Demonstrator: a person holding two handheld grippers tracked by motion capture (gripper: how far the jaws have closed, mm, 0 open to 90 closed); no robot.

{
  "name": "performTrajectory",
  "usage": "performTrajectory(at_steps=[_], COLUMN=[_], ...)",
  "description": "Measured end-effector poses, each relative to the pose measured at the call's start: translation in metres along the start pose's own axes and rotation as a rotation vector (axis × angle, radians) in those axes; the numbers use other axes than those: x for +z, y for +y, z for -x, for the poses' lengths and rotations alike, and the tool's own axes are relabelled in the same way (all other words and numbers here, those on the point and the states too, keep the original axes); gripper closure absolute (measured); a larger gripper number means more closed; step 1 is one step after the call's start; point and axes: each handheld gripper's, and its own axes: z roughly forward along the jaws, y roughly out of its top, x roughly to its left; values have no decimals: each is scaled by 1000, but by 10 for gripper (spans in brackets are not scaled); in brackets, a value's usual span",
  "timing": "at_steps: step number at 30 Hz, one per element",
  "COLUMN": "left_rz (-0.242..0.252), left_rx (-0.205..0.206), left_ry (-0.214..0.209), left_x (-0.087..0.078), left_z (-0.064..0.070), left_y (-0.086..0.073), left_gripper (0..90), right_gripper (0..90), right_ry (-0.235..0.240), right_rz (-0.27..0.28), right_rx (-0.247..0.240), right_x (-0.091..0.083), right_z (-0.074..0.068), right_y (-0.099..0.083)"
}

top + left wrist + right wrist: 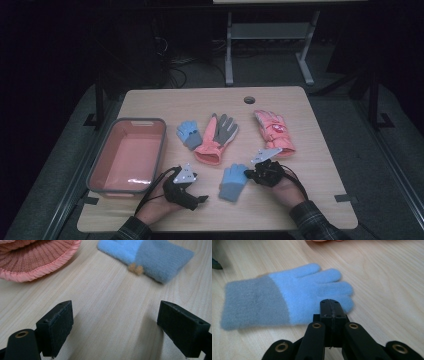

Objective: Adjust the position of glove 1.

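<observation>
While the left gripper point(201, 199) rests on the bare table point(320, 150) with jaws wide apart and empty, the right gripper point(248, 173) has its 2 jaws pressed together at the finger edge of the blue glove point(233, 182) lying flat between them.

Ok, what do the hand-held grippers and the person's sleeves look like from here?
Both are black. The left hand-held gripper and the right hand-held gripper each carry a grey three-cornered plate on top and trail black cables back toward the person. Up close, the jaws are blocky black pads on arms with brass-coloured pivot rings. The sleeves are dark plaid.
</observation>
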Motion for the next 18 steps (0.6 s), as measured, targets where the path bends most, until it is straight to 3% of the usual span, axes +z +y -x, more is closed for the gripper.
performTrajectory(at_steps=[18], left_rz=[3], left_rx=[0], left_ry=[0], left_x=[0], left_z=[0], left_y=[0], left_gripper=[127], right_gripper=[899], right_ry=[17], right_rz=[-11], right_rx=[-17], right_x=[-22], right_z=[-25], right_y=[-26])
